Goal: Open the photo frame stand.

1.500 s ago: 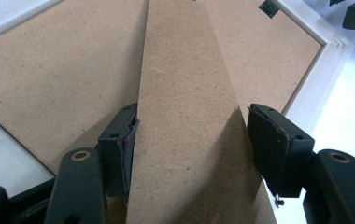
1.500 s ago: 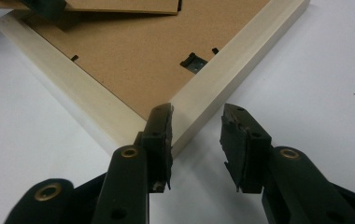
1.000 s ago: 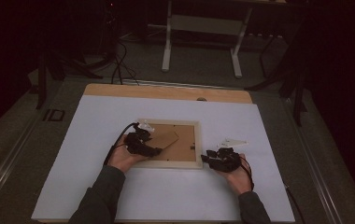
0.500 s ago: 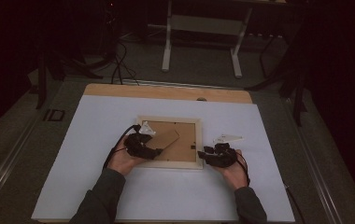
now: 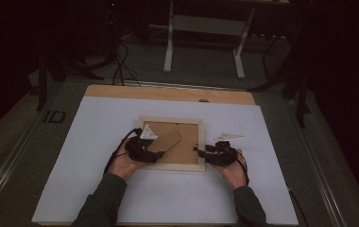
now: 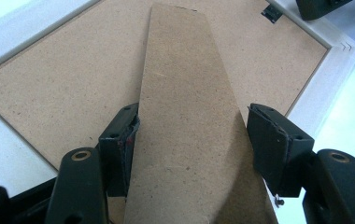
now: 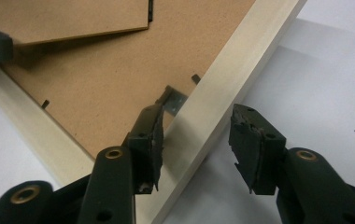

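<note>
1. I see the table (image 5: 97,189) under its white sheet, a strip of bare wood showing along the far edge.
2. The picture frame (image 5: 171,166) lies face down near the middle of the sheet, its brown backing board (image 5: 189,142) turned up toward me. The frame shows pale wood in the left gripper view (image 6: 7,51) and in the right gripper view (image 7: 222,84).
3. The cardboard stand (image 6: 185,140) rises off the backing board between my left jaws; it also shows in the right gripper view (image 7: 63,21).
4. My left gripper (image 5: 155,155) sits over the frame's near left part. Its jaws straddle the stand: the left pad (image 6: 122,140) touches the stand's edge, the other stands just clear of it, so I read it as open, not clamping.
5. My right gripper (image 5: 200,152) sits at the frame's right rail. Its jaws have just been opening and now stand wide, the rail between them with neither pad pressing it.
6. A small metal clip (image 7: 173,100) sits on the backing board by the rail's inner edge, at the tip of my right gripper's inner jaw.
</note>
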Available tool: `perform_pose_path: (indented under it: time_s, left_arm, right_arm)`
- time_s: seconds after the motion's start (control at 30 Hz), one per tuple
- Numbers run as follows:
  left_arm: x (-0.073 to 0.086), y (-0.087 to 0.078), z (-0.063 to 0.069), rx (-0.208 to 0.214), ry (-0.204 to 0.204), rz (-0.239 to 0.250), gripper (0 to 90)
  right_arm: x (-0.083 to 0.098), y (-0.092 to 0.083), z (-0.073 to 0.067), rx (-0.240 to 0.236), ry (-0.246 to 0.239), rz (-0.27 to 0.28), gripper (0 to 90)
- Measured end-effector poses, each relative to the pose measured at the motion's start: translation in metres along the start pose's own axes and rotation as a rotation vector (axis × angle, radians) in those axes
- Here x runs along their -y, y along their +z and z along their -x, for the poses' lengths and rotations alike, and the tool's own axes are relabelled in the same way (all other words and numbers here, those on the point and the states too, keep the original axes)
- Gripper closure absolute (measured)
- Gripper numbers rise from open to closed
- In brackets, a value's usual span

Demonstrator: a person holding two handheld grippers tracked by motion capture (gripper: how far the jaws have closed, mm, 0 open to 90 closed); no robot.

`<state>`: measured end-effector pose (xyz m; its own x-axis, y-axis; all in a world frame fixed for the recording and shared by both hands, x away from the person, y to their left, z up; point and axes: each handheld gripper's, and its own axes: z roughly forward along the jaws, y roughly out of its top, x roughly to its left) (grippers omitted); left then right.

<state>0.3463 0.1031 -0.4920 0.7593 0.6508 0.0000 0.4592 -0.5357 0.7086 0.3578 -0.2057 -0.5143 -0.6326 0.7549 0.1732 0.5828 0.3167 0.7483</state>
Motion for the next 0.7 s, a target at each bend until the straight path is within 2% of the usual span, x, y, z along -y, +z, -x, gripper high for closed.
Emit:
perform_pose_path:
  time_s: [0.47,0.7]
  left_arm:
    - [0.002,-0.004,0.005,-0.018,0.022,0.031,39.6]
    - [0.001,-0.006,0.007,-0.026,0.036,0.037,39.6]
  right_arm:
    - [-0.01,0.005,0.004,-0.008,0.026,0.011,49.7]
    - [-0.013,0.007,0.01,-0.042,0.069,0.013,47.1]
